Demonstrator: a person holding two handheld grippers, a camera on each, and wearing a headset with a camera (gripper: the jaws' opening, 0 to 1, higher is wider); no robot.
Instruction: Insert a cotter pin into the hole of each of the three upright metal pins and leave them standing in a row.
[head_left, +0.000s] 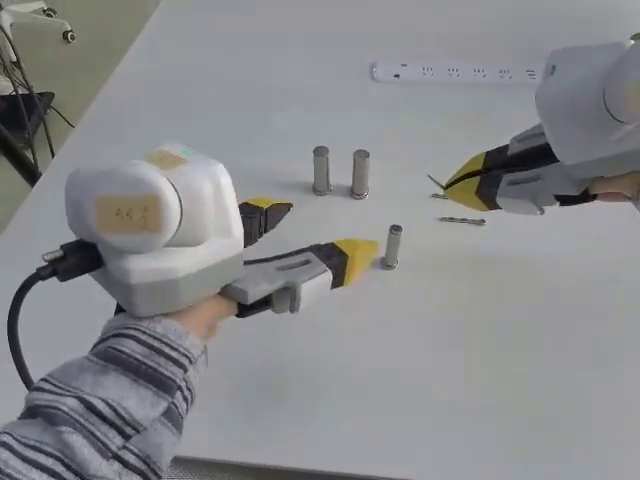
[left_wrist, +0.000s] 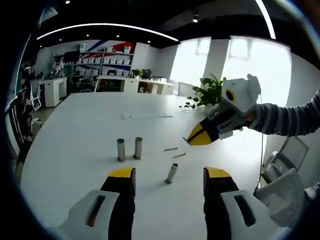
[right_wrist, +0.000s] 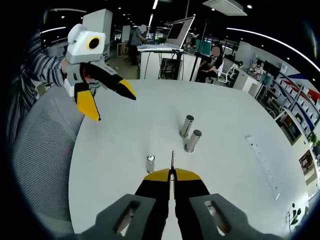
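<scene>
On the white table (head_left: 300, 400): three metal pins stand upright. A first pin (head_left: 321, 170) and a second pin (head_left: 360, 173) are side by side further out, and a lone pin (head_left: 392, 246) is nearer the person, so there's no row yet.
Left gripper (head_left: 315, 230): jaws spread wide with nothing in them, and look, one yellow tip sits just beside the lone pin.
Right gripper (right_wrist: 172, 175): jaws pressed together on a thin cotter pin (right_wrist: 172, 161), which pokes straight out past the tips. It hangs over the table to the right of the lone pin, apart from it.
Spares: two loose cotter pins (head_left: 462, 220) lie flat on the table near the right gripper's tips.
Far side: a power strip (head_left: 455, 72), well apart from the work.
How the metal pins should handle: stiff, smooth and narrow-footed, so I'd say easy to tip. Take the lone pin round its lower body and keep the top free. The cross hole is too small to make out.
How the cotter pin should handle: light, springy wire that is likely to twist in the jaws. Best pinched near one end, with the free end leading.
Progress: none of the three looks pinned yet, as far as I can tell.
</scene>
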